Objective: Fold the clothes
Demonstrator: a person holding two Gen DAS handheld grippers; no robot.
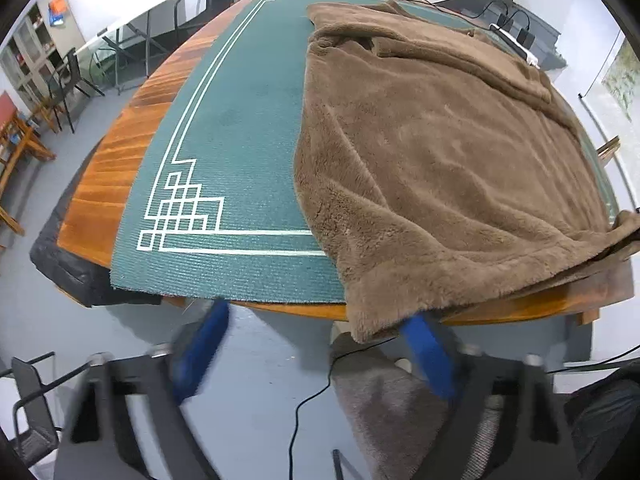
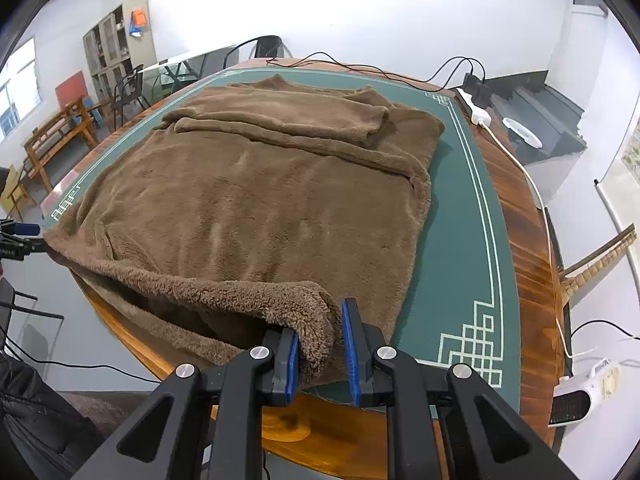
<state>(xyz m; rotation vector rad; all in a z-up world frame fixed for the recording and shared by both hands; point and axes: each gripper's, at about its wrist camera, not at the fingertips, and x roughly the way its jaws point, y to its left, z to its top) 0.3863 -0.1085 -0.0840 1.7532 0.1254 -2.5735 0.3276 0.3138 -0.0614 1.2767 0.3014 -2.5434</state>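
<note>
We see left gripper (image 1: 316,344) from its own camera, pointing steeply down, blue pads (image 1: 202,350) blurred and standing apart; one pad just beside hanging corner of brown fleece garment (image 1: 440,168), no grip visible. Right gripper (image 2: 320,350) also angled down, black linkage arms in foreground, blue pads close together, pinching thick folded edge of same garment between them. In right wrist view, left gripper shows small at far left frame edge, beside garment's other corner.
</note>
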